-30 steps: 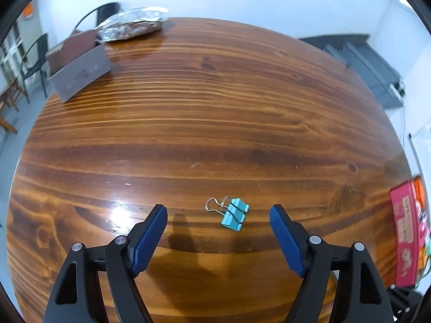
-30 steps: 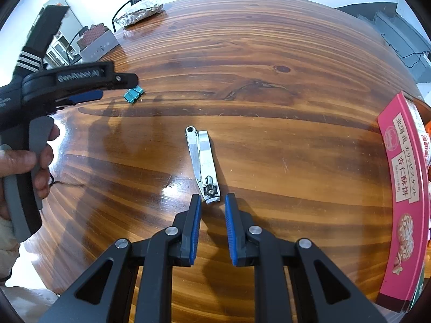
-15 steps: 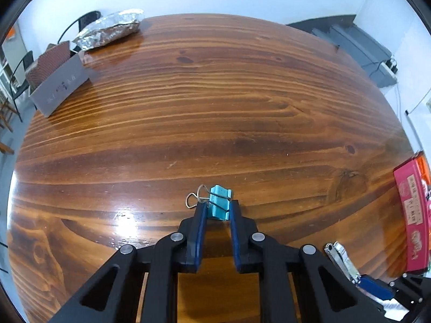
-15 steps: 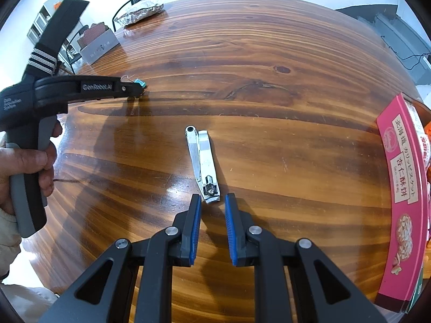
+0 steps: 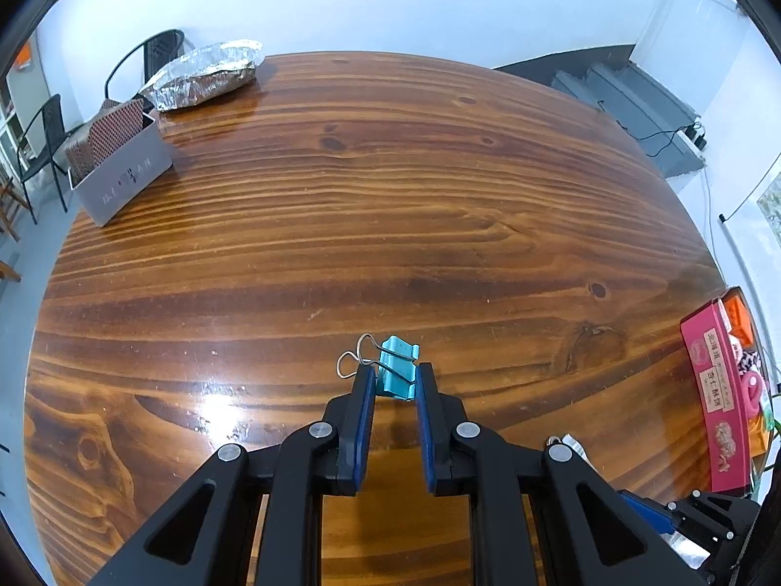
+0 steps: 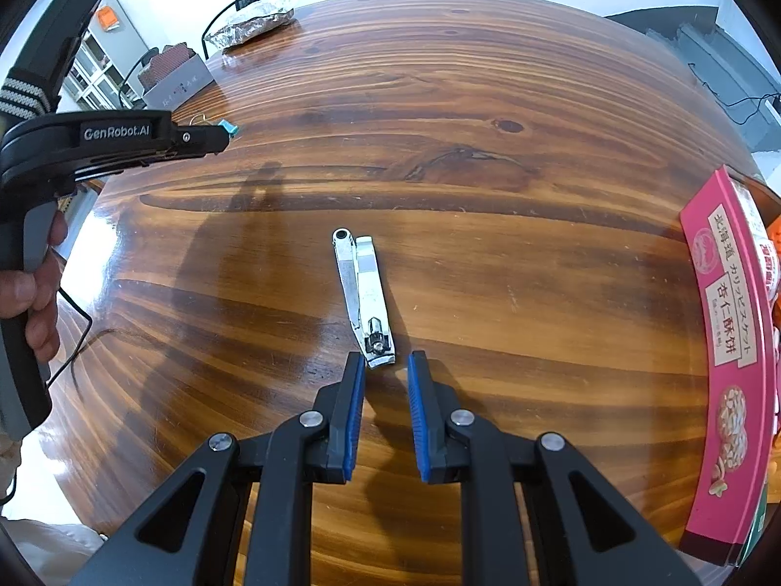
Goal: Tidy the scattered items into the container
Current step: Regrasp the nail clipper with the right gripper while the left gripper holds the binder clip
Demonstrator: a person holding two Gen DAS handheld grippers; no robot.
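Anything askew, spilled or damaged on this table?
Nothing spilled or broken. The nail clipper lies loose on the wooden table with its lever swung slightly aside, and the foil packet at the far edge looks crumpled.

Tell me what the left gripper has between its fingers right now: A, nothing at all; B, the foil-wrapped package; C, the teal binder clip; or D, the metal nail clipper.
C: in the left wrist view the left gripper has its blue pads closed on the teal binder clip, while the nail clipper lies on the wooden table in front of the right gripper.
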